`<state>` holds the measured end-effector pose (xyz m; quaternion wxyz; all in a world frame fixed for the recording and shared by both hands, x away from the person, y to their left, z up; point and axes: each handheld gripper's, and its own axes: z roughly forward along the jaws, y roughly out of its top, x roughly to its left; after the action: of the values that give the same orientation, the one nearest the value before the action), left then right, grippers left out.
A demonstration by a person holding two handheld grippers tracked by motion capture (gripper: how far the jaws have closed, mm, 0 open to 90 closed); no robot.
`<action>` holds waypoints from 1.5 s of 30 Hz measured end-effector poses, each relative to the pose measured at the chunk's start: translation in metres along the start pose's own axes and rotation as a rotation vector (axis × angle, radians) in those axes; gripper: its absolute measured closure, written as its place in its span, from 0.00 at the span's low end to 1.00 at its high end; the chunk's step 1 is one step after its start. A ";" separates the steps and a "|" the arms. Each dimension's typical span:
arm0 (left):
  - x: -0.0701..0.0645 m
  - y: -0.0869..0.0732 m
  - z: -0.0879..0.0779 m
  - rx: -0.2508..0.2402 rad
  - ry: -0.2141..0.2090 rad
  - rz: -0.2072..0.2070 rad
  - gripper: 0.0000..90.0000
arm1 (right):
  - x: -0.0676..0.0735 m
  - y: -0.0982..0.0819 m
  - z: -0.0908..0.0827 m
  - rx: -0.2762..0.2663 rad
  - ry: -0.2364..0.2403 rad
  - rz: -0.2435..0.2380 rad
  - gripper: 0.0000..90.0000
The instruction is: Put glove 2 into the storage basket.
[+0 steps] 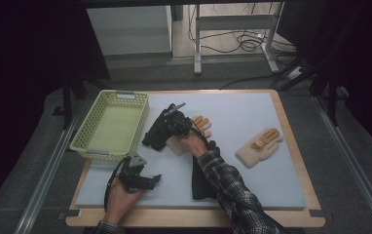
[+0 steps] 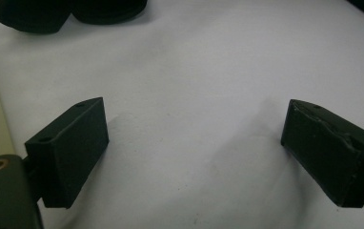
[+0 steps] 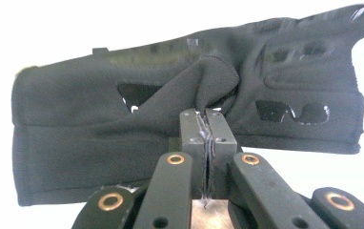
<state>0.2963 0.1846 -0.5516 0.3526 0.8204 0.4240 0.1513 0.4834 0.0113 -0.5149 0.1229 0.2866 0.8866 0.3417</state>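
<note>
Black, soft and light, the glove bunches where the right claw pinches a fold, while the left claw waits released.

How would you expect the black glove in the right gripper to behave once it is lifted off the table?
The black glove will probably hang limp: its fabric bunches where the right gripper pinches it. It looks thin, so likely light. Knit cloth seems unlikely to slip.

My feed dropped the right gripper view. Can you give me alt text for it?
The right gripper is shut on a pinch of fabric of a black glove, which lies crosswise on a white surface.
</note>
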 end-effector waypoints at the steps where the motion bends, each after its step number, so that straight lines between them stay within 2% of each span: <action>1: 0.000 0.000 0.000 0.000 0.000 0.000 0.10 | 0.000 0.001 -0.004 -0.008 0.006 -0.005 0.98; 4: 0.000 0.000 0.000 0.002 0.001 0.003 0.10 | 0.001 0.006 -0.024 -0.041 0.025 -0.011 0.97; 6: 0.000 0.000 0.000 0.002 0.001 0.003 0.10 | 0.001 0.006 -0.027 -0.046 0.028 -0.011 0.97; 11: 0.000 0.000 0.000 0.002 0.001 0.003 0.10 | 0.002 0.007 -0.058 -0.093 0.053 -0.011 0.97; 12: 0.000 0.000 0.000 0.001 0.001 0.003 0.10 | 0.003 0.008 -0.069 -0.110 0.056 -0.021 0.97; 15: 0.000 0.000 0.000 0.003 0.000 0.003 0.10 | 0.003 0.008 -0.079 -0.121 0.057 -0.029 0.97; 19: 0.000 0.000 0.000 0.003 0.000 0.004 0.10 | 0.002 0.001 -0.103 -0.140 0.062 -0.022 0.97; 24: 0.000 0.000 0.000 0.002 0.000 0.002 0.10 | -0.002 -0.018 -0.133 -0.155 0.053 -0.013 0.97; 27: 0.000 0.000 0.000 0.002 0.001 0.004 0.10 | -0.009 -0.038 -0.159 -0.167 0.036 0.000 0.97; 28: 0.000 0.000 0.000 0.002 0.001 0.004 0.10 | -0.009 -0.038 -0.159 -0.167 0.036 0.000 0.97; 29: 0.000 0.000 0.000 0.002 0.001 0.004 0.10 | -0.013 -0.048 -0.171 -0.168 0.025 0.012 0.97; 30: 0.000 0.000 0.000 0.002 0.001 0.004 0.10 | -0.013 -0.048 -0.171 -0.168 0.025 0.012 0.97; 31: 0.000 0.000 0.000 0.002 0.001 0.004 0.10 | -0.017 -0.060 -0.183 -0.170 0.011 0.025 0.97; 33: 0.000 0.000 0.000 0.002 0.001 0.003 0.10 | -0.021 -0.072 -0.195 -0.168 0.000 0.036 0.97; 34: 0.000 0.000 0.000 0.000 0.002 0.001 0.10 | -0.021 -0.072 -0.195 -0.168 0.000 0.036 0.97; 36: 0.000 0.000 0.000 0.000 0.002 0.001 0.10 | -0.024 -0.089 -0.214 -0.163 -0.024 0.042 0.97; 38: 0.000 0.000 0.000 0.000 0.002 0.001 0.10 | -0.025 -0.093 -0.219 -0.161 -0.030 0.040 0.97; 42: 0.000 0.000 0.000 0.000 0.002 0.001 0.10 | -0.030 -0.114 -0.241 -0.126 -0.057 0.055 0.97; 44: 0.000 0.000 0.000 -0.001 0.003 0.001 0.10 | -0.032 -0.119 -0.242 -0.093 -0.074 0.048 0.97; 45: 0.000 0.000 0.000 -0.001 0.002 0.001 0.10 | -0.034 -0.124 -0.237 -0.062 -0.084 0.047 0.97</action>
<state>0.2962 0.1844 -0.5514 0.3523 0.8203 0.4239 0.1527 0.3604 -0.2102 -0.4238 0.1608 0.3175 0.8625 0.3597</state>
